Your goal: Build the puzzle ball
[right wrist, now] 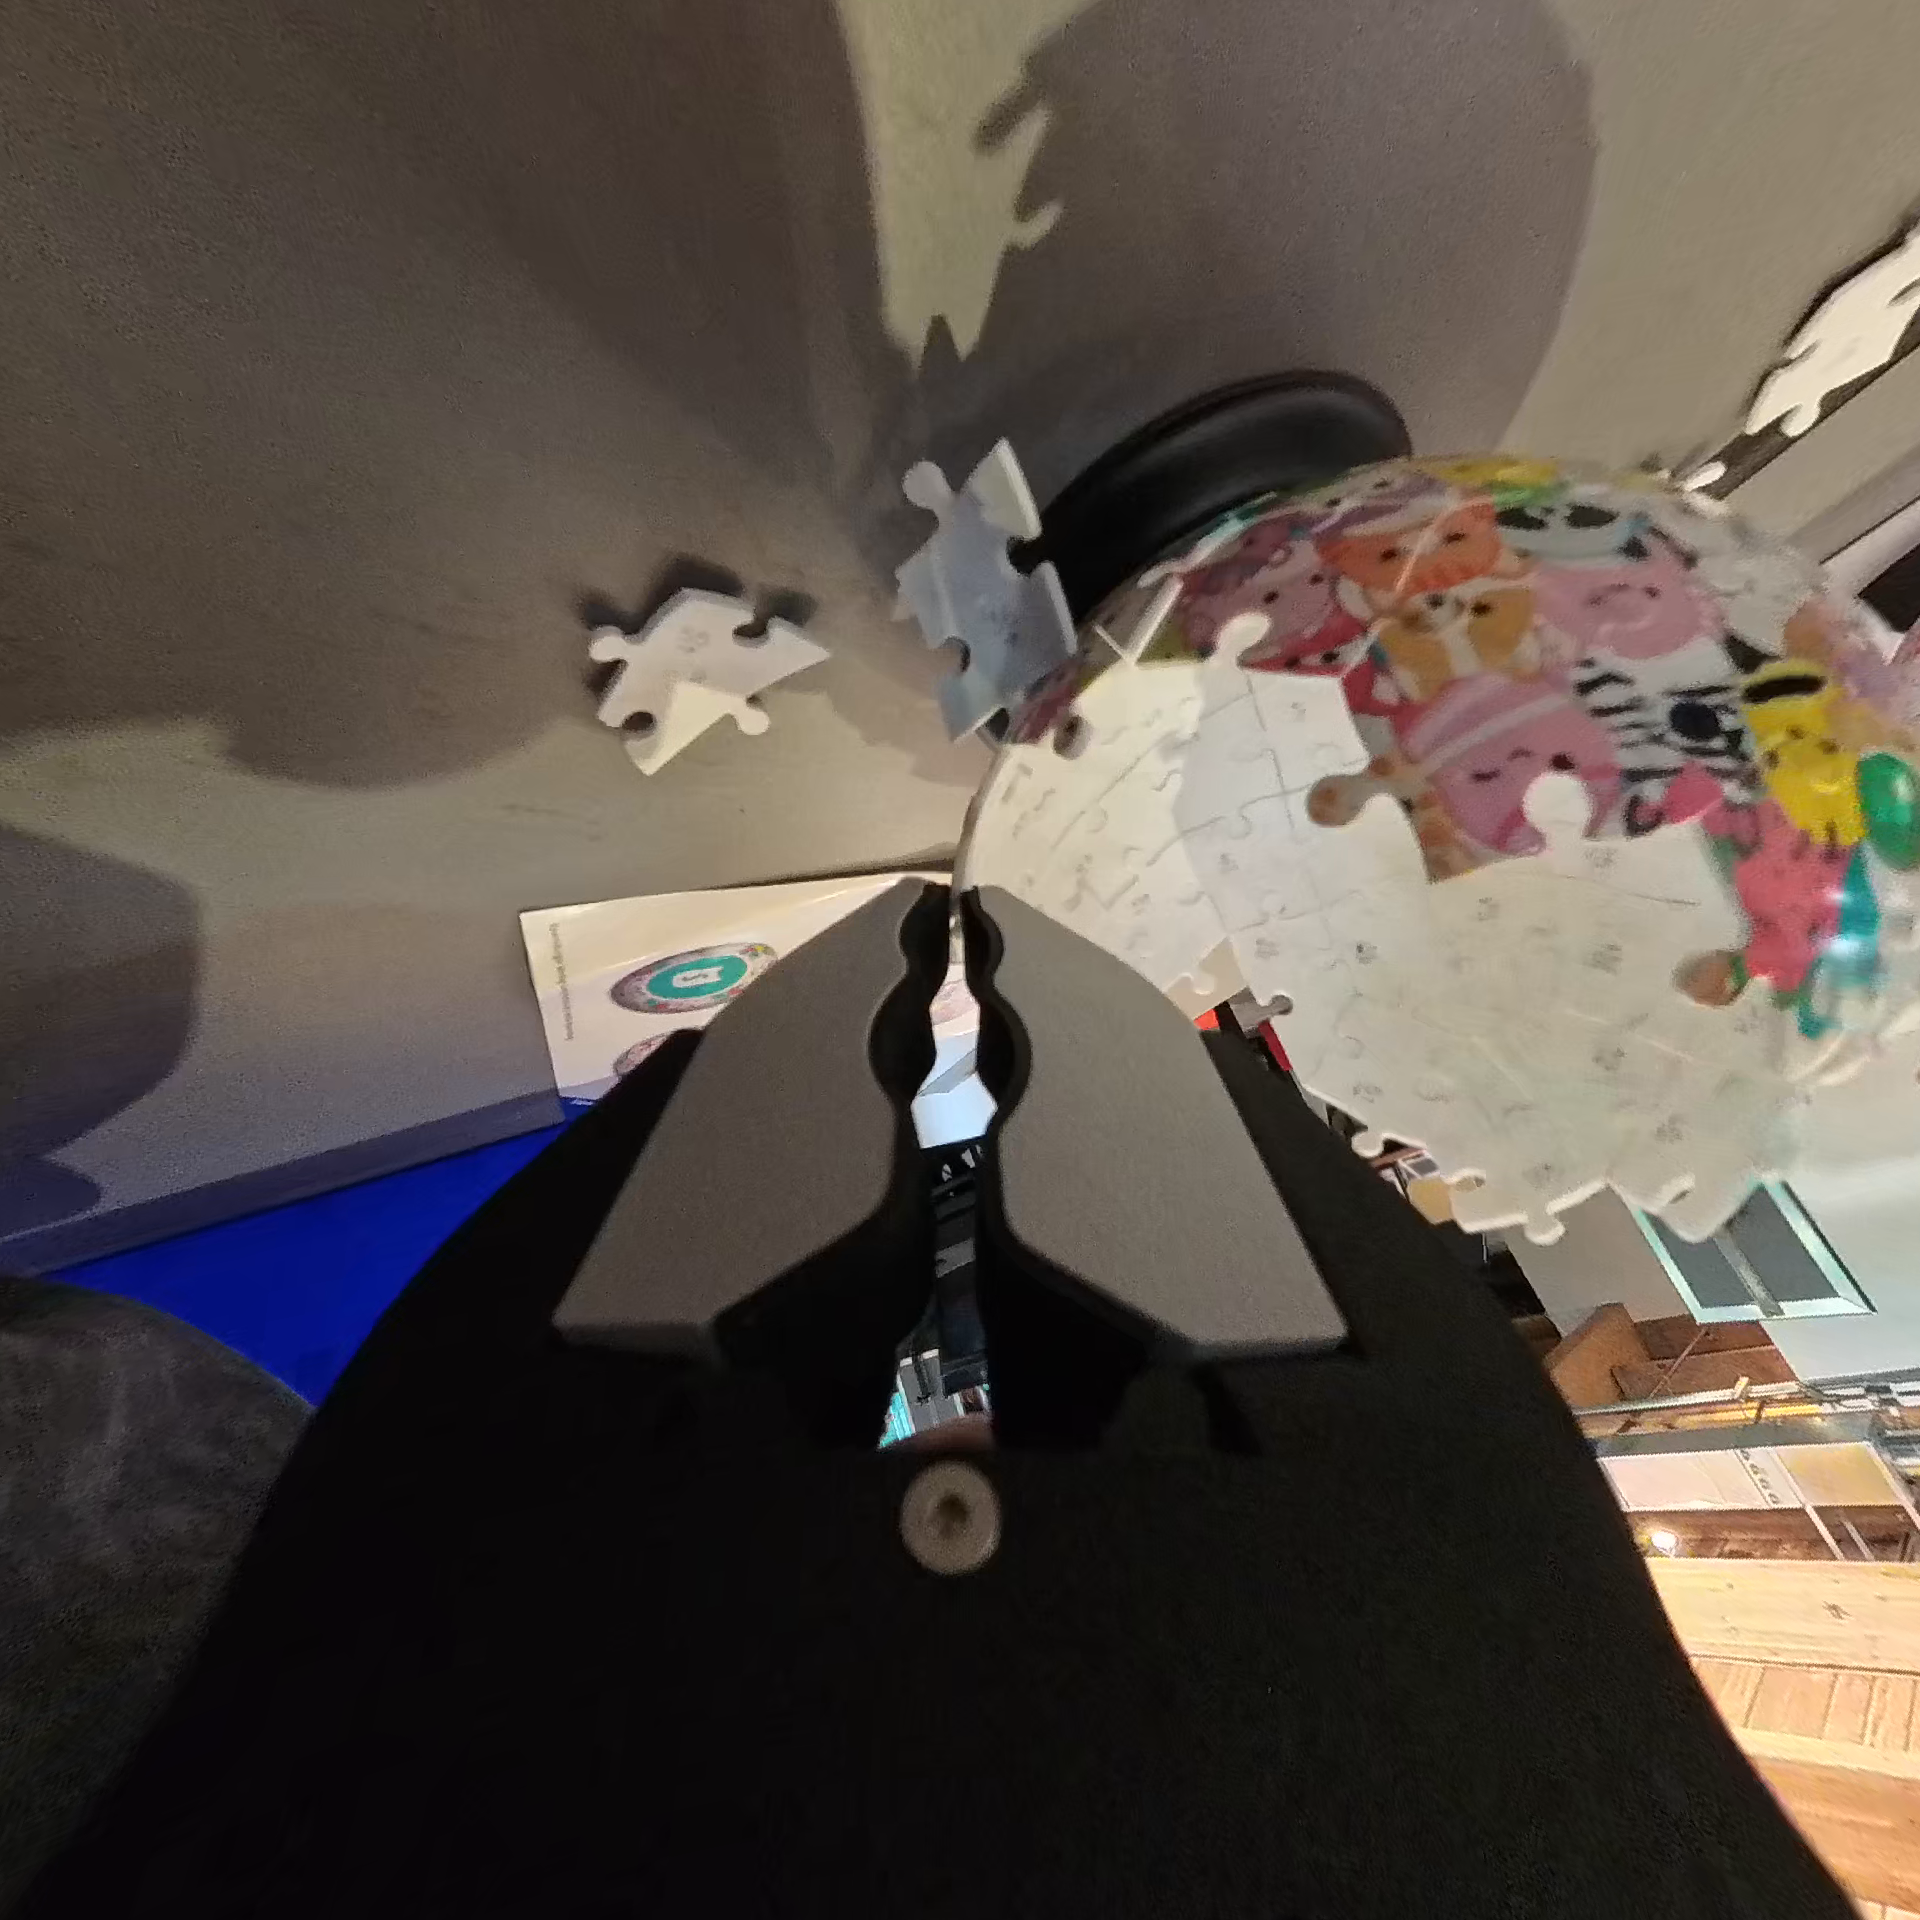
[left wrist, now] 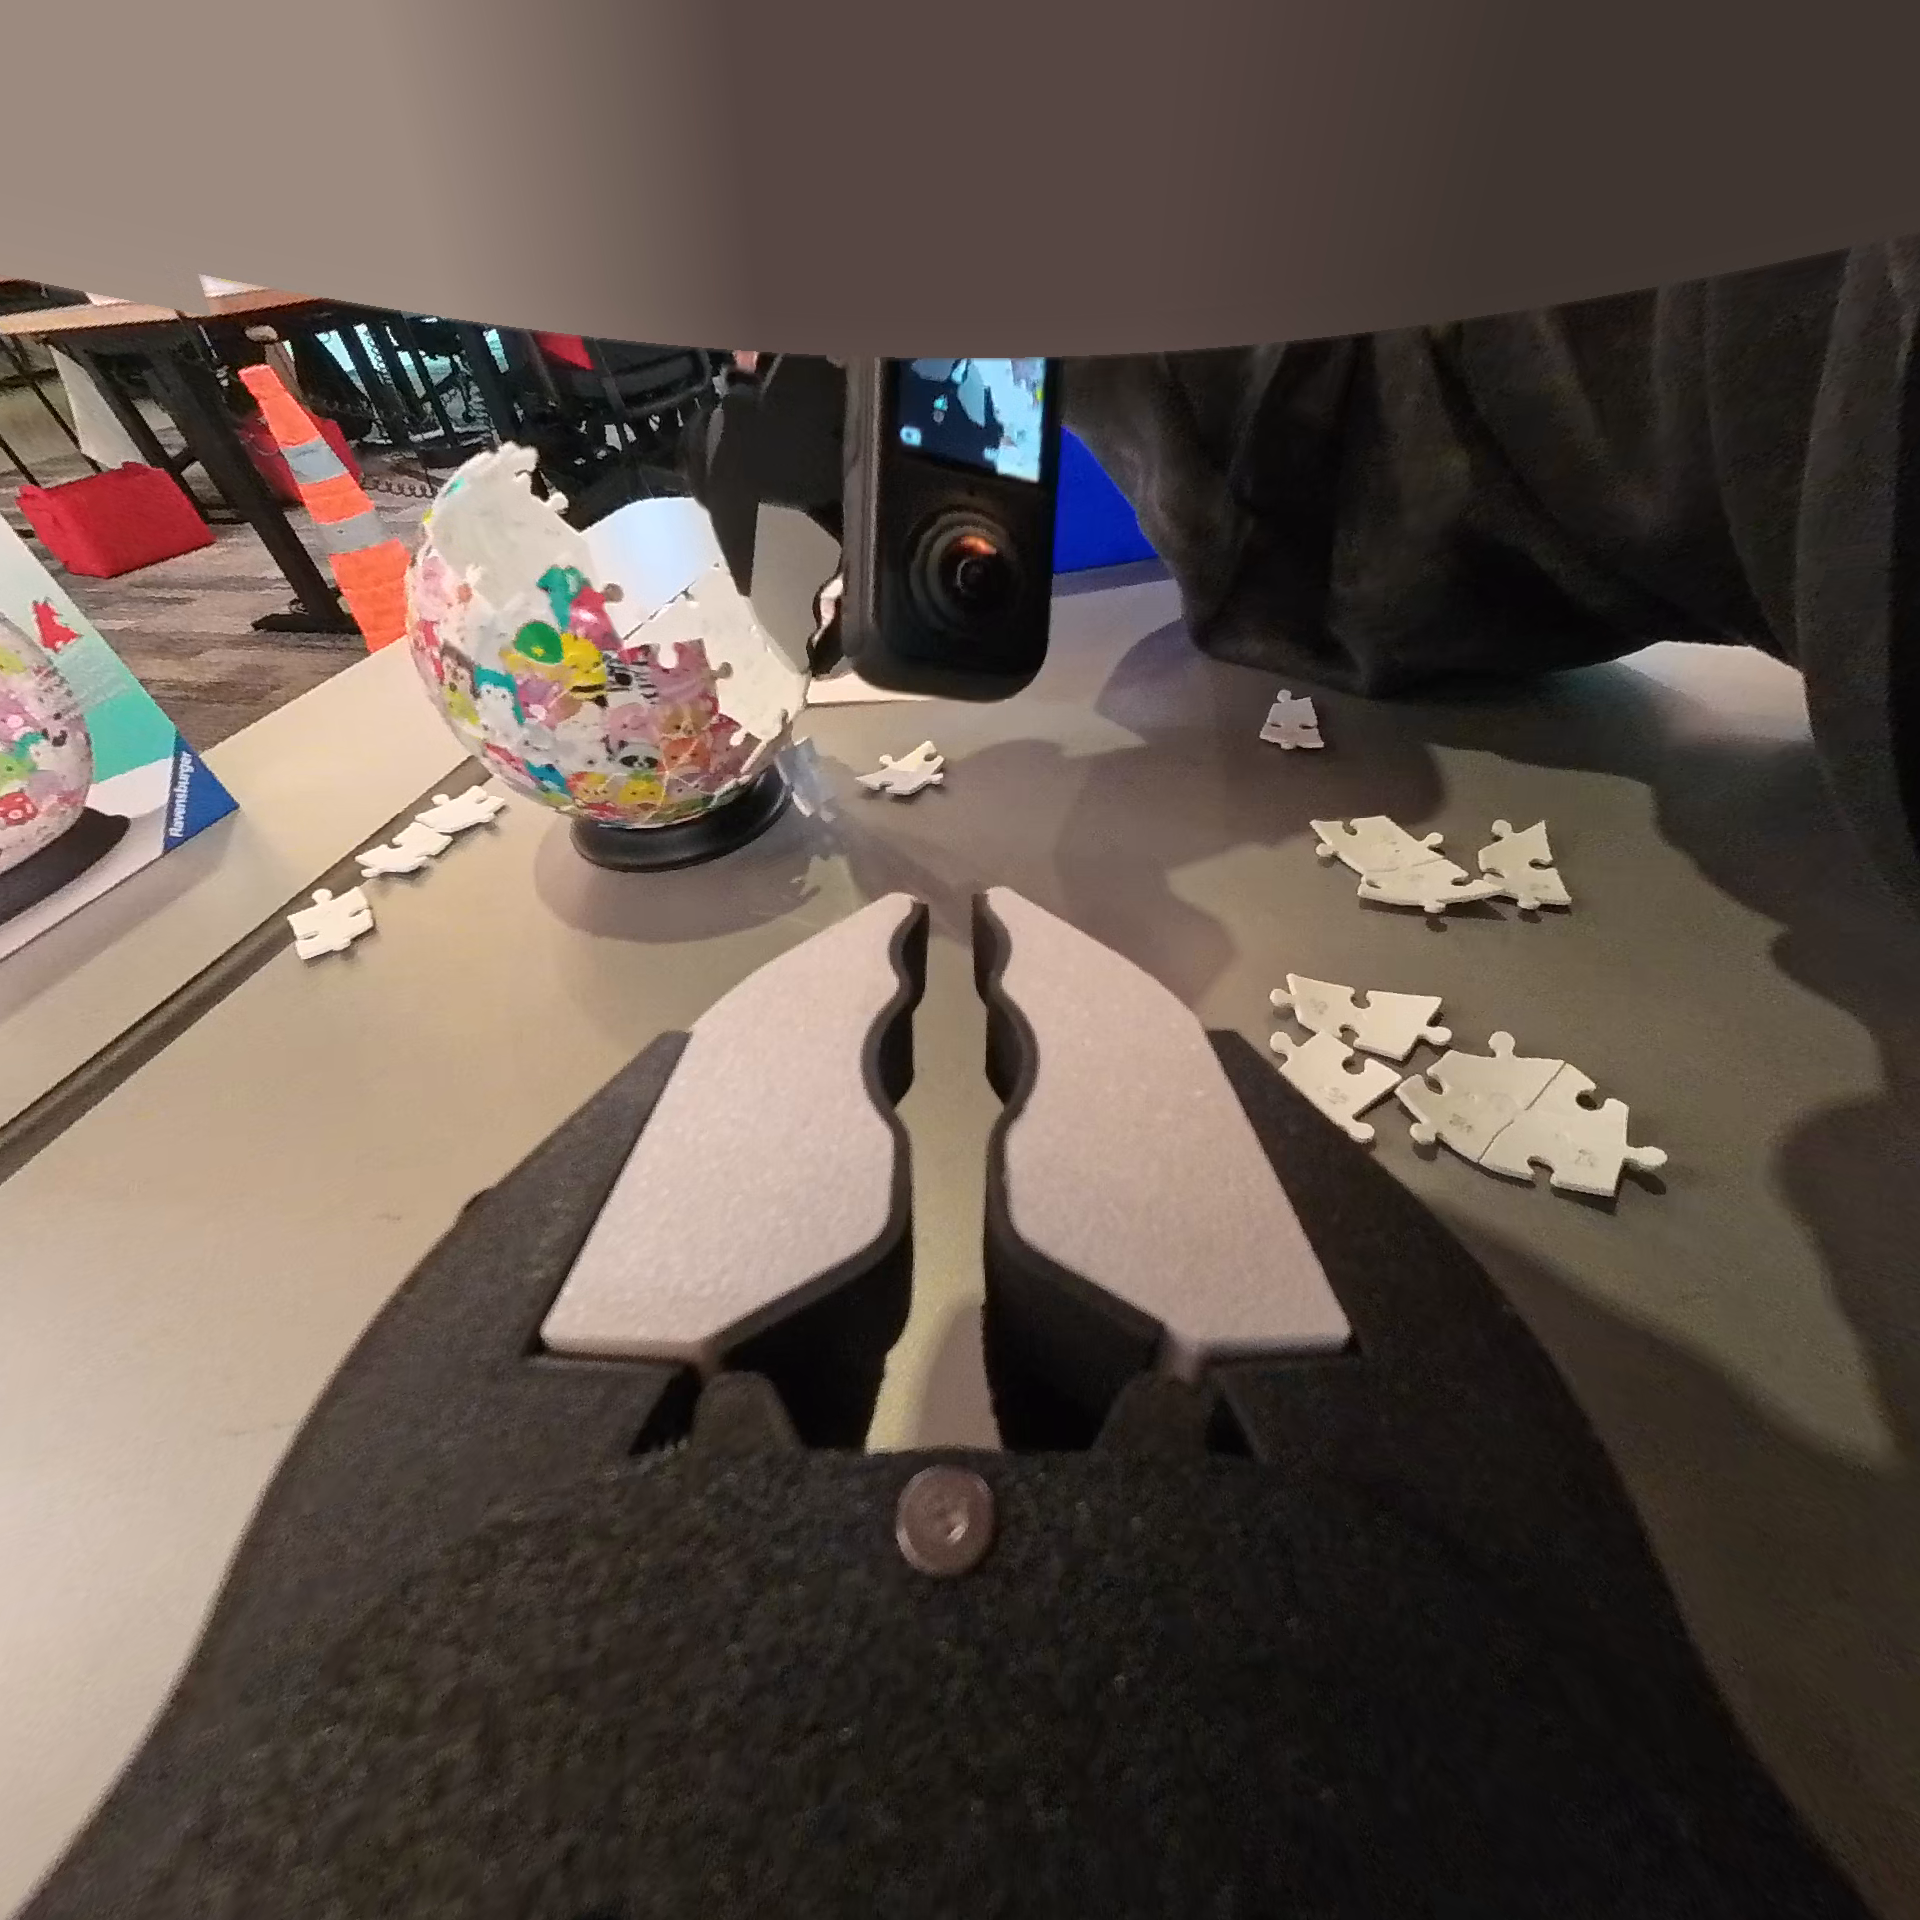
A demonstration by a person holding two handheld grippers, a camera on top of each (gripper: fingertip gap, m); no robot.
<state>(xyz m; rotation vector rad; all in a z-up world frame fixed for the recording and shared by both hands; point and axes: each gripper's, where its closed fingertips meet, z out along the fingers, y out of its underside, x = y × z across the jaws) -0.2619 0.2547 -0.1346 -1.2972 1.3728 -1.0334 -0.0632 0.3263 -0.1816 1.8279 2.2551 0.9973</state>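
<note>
The puzzle ball (left wrist: 582,686) is not the nearest thing in the left wrist view. Nearest there is the left gripper (left wrist: 949,909), held low over the grey table (left wrist: 260,1195), its jaws a narrow gap apart with nothing between them. Just right of it lie 2 clusters of loose white pieces (left wrist: 1455,1081), face down. Farther off, the half-built ball sits on its black stand (left wrist: 675,836), upper shell open and coloured pictures on the lower part, with 1 single piece (left wrist: 902,771) beside the stand. The right gripper (right wrist: 954,896) reaches the ball's open rim from the far side, its camera facing this way. Its own view is upside down and blurred; its jaws look nearly closed, and I cannot tell whether anything is held. The puzzle box (left wrist: 73,727) stands at left.
</note>
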